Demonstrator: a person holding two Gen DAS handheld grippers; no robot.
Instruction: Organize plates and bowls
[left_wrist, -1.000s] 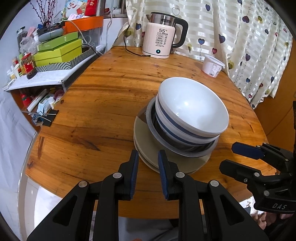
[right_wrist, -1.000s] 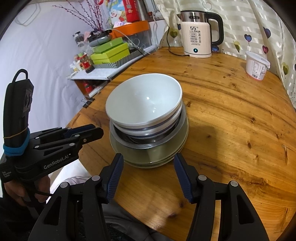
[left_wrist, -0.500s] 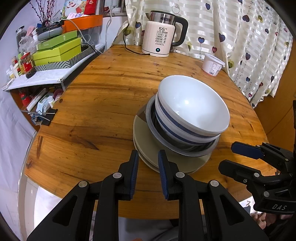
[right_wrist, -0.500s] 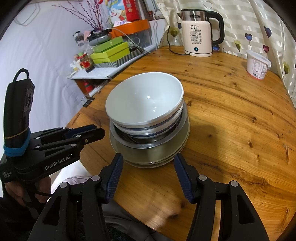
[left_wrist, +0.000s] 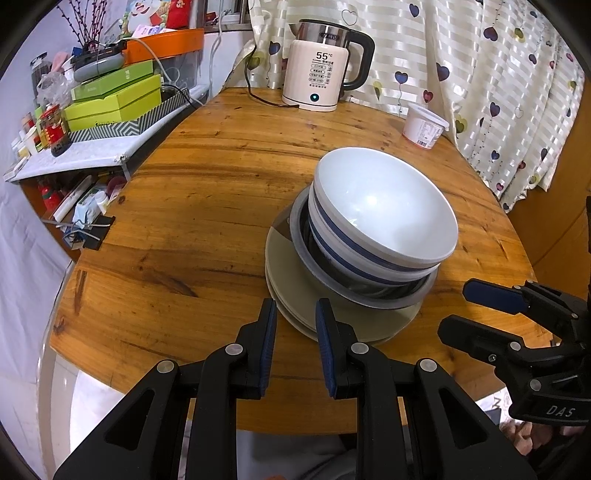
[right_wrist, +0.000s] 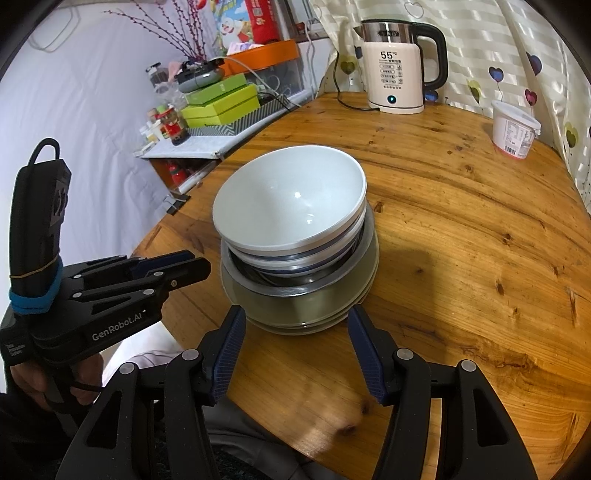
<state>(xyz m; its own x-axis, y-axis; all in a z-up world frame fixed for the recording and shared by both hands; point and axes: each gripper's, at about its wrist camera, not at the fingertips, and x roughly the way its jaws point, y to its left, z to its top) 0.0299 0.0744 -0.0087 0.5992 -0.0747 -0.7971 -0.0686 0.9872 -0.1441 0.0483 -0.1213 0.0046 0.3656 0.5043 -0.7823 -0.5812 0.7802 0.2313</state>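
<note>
One stack stands on the round wooden table (left_wrist: 207, 206). A white bowl (left_wrist: 384, 201) sits on top, inside a blue-banded white bowl (left_wrist: 332, 240), a metal bowl (left_wrist: 373, 295) and pale plates (left_wrist: 295, 291). The stack also shows in the right wrist view: white bowl (right_wrist: 288, 195), plates (right_wrist: 306, 314). My left gripper (left_wrist: 294, 314) is narrowly open and empty, just short of the plates' near rim. My right gripper (right_wrist: 295, 317) is wide open and empty, its fingers either side of the plates' near edge. Each gripper shows in the other's view, the right one (left_wrist: 476, 310) and the left one (right_wrist: 192, 264).
A cream electric kettle (left_wrist: 321, 70) with its cord stands at the table's far edge. A white plastic tub (left_wrist: 423, 125) stands far right. A cluttered shelf with green boxes (left_wrist: 114, 99) is at the left. Curtains hang behind.
Both grippers have edged very slightly toward the stack. The stack has not moved and the jaw openings are the same.
</note>
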